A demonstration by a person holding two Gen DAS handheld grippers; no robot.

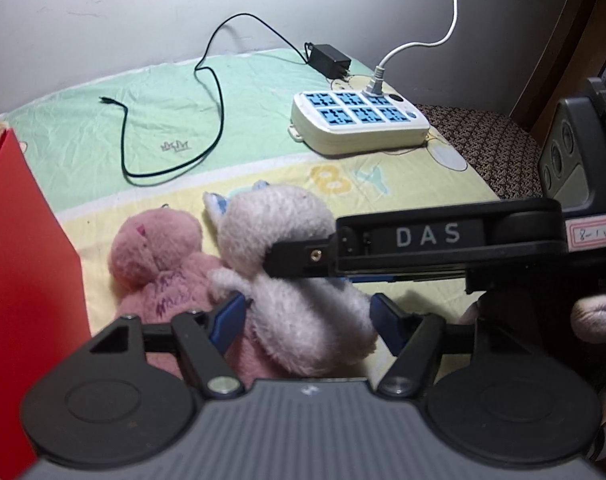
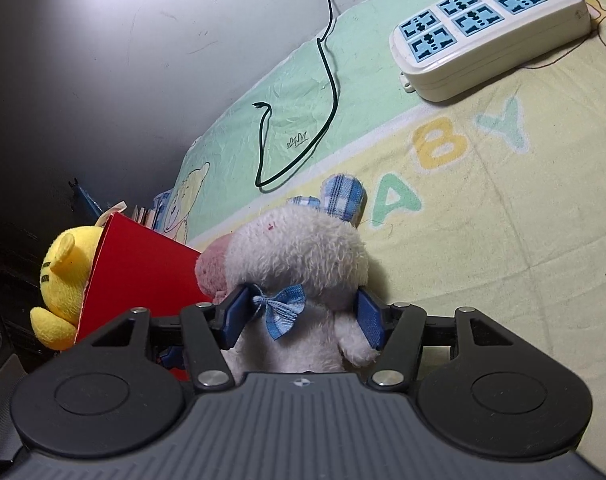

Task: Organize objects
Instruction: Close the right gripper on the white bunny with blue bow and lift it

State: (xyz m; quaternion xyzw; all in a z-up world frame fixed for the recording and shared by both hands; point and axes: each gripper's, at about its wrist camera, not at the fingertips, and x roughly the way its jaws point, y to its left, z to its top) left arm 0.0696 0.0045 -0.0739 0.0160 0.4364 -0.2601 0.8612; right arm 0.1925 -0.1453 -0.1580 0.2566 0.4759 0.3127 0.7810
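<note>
A white plush (image 1: 287,232) with blue checked ears and a blue bow lies on the baby blanket (image 1: 103,128), leaning on a pink plush (image 1: 159,248). My left gripper (image 1: 307,316) has its blue pads pressed on the white plush's lower body. The right gripper (image 2: 303,316) straddles the same white plush (image 2: 299,248) at the neck, jaws wide and the pads only brushing the fur. One of its black fingers (image 1: 407,236) crosses the left wrist view to the toy's neck. The pink plush (image 2: 213,268) peeks out behind.
A red box (image 1: 23,260) stands at the left edge, with a yellow plush (image 2: 63,280) by the red box (image 2: 143,272). A white power strip (image 1: 359,120), a black adapter (image 1: 329,60) and its looping cable (image 1: 219,92) lie farther back. A grey wall lies behind.
</note>
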